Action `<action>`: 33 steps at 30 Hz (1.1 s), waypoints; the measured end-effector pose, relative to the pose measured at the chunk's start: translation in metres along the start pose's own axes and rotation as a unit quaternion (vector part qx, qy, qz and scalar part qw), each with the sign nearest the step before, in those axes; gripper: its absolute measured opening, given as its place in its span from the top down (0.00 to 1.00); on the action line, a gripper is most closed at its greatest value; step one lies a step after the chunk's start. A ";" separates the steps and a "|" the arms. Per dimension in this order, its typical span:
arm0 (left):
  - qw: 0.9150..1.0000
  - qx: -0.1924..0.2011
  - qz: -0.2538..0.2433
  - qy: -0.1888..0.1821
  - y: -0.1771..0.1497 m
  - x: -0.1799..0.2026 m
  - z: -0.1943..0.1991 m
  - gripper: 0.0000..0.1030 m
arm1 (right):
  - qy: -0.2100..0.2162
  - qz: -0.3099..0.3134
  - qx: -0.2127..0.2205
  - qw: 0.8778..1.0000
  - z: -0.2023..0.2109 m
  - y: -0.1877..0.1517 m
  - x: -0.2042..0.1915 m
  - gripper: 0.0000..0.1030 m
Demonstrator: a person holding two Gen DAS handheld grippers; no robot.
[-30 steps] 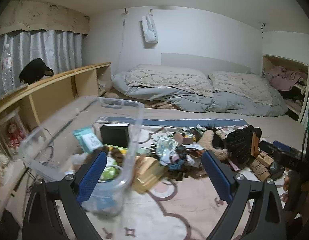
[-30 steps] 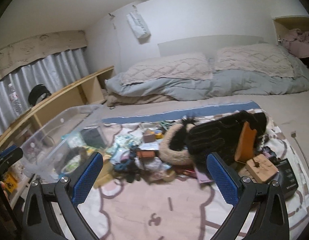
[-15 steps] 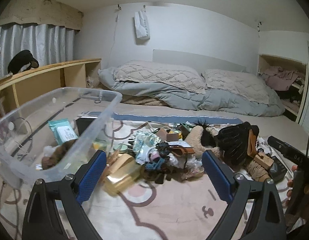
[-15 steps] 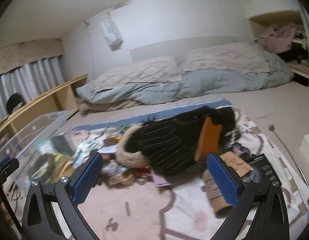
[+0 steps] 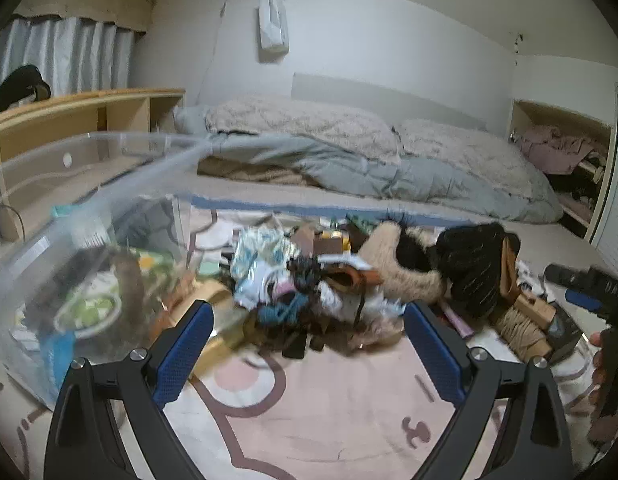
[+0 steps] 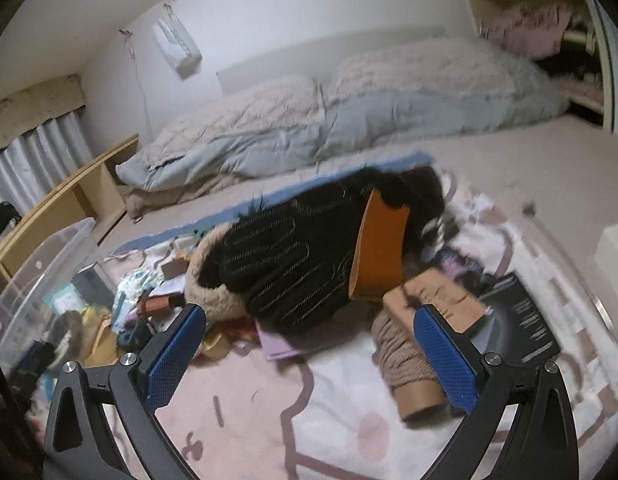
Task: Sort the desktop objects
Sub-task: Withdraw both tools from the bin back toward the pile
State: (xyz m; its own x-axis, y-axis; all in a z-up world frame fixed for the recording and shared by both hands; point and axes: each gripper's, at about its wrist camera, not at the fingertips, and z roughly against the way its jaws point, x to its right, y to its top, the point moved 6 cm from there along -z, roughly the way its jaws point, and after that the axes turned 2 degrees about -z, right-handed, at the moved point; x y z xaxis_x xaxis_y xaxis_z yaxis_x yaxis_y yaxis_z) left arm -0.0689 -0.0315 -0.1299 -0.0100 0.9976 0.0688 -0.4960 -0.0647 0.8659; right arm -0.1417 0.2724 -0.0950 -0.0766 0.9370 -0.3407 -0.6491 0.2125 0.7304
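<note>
The bin (image 5: 89, 184) is made of clear, glossy plastic, and the mat (image 5: 329, 412) under the clutter is of matt printed cloth. The glove (image 6: 293, 256) is knitted in black with shiny stitched lines (a fleecy tan cuff (image 6: 213, 292) lies against it), and the twine roll (image 6: 405, 364) is wound rough on a card core. The finger pads (image 6: 173, 356) are covered in blue dimpled rubber on matt black plastic arms held with bright metal screws.

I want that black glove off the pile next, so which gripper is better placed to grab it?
Probably the right. The right gripper is open, with the black glove directly ahead of it. The left gripper, also open, faces the small clutter beside the clear bin; its glove lies off right.
</note>
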 end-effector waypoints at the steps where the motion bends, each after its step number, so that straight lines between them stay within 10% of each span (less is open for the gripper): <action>1: 1.000 -0.006 0.000 0.001 -0.005 -0.002 -0.003 0.06 | 0.004 -0.009 -0.009 1.000 -0.003 -0.001 0.003 0.00; 6: 0.998 -0.057 0.000 0.018 -0.034 -0.007 -0.024 0.06 | 0.044 -0.076 -0.046 0.995 -0.014 -0.006 0.020 0.02; 10: 0.995 -0.100 -0.003 0.023 -0.055 -0.006 -0.038 0.06 | 0.036 -0.111 -0.065 0.991 -0.020 -0.009 0.036 0.32; 19: 0.986 -0.162 -0.030 -0.006 -0.081 0.014 -0.052 0.06 | -0.001 -0.143 -0.104 0.984 -0.025 -0.018 0.069 0.60; 28: 0.978 -0.207 -0.015 -0.006 -0.098 0.010 -0.060 0.06 | -0.145 0.002 -0.149 0.978 -0.032 -0.040 0.057 0.61; 33: 0.973 -0.230 -0.017 -0.014 -0.108 0.013 -0.063 0.06 | -0.133 0.018 -0.148 0.980 -0.043 -0.039 0.062 0.61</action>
State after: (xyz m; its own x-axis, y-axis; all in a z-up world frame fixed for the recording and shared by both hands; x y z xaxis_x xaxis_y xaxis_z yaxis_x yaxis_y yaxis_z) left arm -0.0701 -0.0099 -0.2532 0.0332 0.9975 0.0631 -0.8317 -0.0075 0.5552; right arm -0.1533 0.3102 -0.1703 0.0711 0.9899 -0.1223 -0.8435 0.1251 0.5224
